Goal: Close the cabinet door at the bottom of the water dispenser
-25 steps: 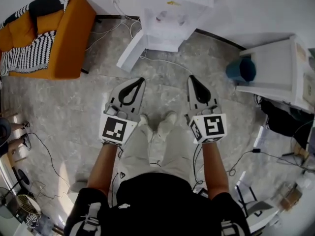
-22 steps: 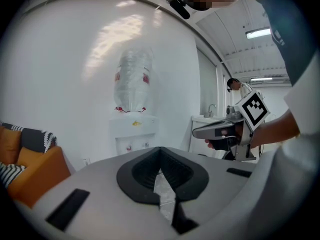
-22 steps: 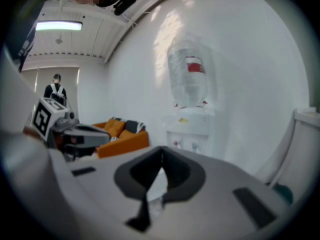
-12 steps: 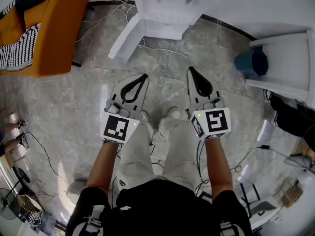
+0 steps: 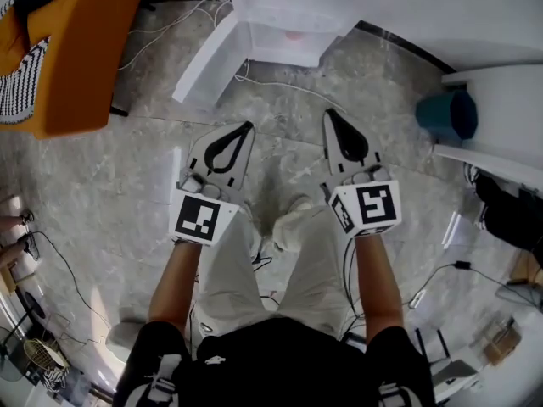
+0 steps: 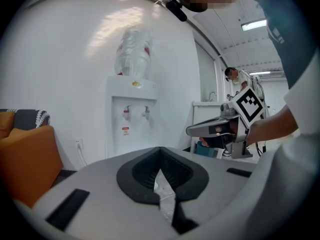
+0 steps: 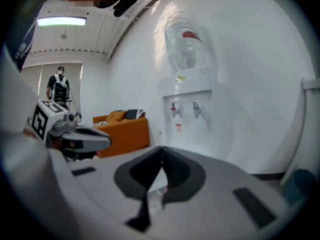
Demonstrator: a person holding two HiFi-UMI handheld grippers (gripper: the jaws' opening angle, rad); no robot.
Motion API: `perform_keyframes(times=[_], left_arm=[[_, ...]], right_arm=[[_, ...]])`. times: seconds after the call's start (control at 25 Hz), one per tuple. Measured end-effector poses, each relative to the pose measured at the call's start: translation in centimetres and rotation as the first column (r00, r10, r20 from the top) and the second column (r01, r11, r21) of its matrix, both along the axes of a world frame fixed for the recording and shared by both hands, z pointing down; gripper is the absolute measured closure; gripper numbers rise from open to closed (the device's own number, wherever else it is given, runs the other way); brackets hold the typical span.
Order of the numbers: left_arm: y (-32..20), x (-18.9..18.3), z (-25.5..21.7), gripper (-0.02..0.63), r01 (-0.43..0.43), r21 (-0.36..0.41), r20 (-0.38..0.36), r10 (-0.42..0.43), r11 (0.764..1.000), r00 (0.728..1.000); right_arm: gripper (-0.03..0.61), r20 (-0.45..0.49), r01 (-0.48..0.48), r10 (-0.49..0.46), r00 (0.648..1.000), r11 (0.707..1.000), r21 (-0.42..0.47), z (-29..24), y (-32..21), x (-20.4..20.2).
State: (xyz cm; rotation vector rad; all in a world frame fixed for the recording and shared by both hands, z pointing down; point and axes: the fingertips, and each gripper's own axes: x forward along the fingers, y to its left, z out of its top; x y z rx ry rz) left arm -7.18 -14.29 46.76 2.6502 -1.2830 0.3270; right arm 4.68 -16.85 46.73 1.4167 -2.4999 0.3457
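The white water dispenser (image 5: 288, 7) stands at the top of the head view, against the wall. Its bottom cabinet door (image 5: 208, 58) hangs open, swung out to the left over the floor. My left gripper (image 5: 246, 127) is shut and empty, pointing at the dispenser from well short of the door. Beside it my right gripper (image 5: 329, 115) is also shut and empty. In the left gripper view the dispenser (image 6: 132, 119) rises beyond my left gripper (image 6: 160, 148), with the right gripper (image 6: 190, 130) alongside. The right gripper view shows the dispenser (image 7: 192, 109) past my right gripper (image 7: 163, 147).
An orange sofa (image 5: 59, 58) with a striped blanket sits at the left. A blue bin (image 5: 450, 115) stands by a white cabinet (image 5: 509, 117) at the right. A cable (image 5: 271, 87) runs over the stone floor in front of the dispenser. The person's shoes (image 5: 288, 223) are below the grippers.
Both grippers have sunk toward the floor together, still side by side and shut. The head has dropped too, so the dispenser has slid up to the frame's top edge.
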Motion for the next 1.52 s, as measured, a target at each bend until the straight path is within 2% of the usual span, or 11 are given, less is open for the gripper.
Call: perform_keyframes(times=[0.4, 0.56, 0.88, 1.0, 1.24, 1.52], left_arm=[[-2.9, -0.4, 7.7, 0.604, 0.004, 0.036, 0.015, -0.005, 0.999, 1.000], [-3.7, -0.5, 10.4, 0.604, -0.004, 0.063, 0.030, 0.002, 0.998, 1.000], [-5.1, -1.1, 15.0, 0.604, 0.002, 0.124, 0.047, -0.008, 0.992, 0.999], [-5.1, -1.1, 16.5, 0.604, -0.006, 0.123, 0.049, 0.000, 0.992, 0.999], [-5.6, -1.3, 17.9, 0.604, -0.017, 0.152, 0.043, 0.010, 0.988, 0.999], [-5.6, -3.3, 18.4, 0.604, 0.021, 0.159, 0.030, -0.026, 0.987, 0.999]], right_arm=[[0.545, 0.009, -0.005, 0.005, 1.000, 1.000, 0.029, 8.0, -3.2, 0.7], [0.545, -0.043, 0.004, -0.001, 0.999, 0.998, 0.063, 10.5, -4.4, 0.8], [0.545, -0.001, 0.036, -0.036, 0.999, 0.995, 0.095, 14.5, -5.5, -0.1], [0.545, -0.006, 0.043, -0.043, 0.999, 0.994, 0.097, 16.0, -5.6, -0.6], [0.545, -0.031, 0.049, -0.046, 0.998, 0.992, 0.116, 17.4, -6.7, -0.9], [0.545, -0.031, 0.079, -0.076, 0.997, 0.991, 0.104, 18.3, -6.8, -2.2]])
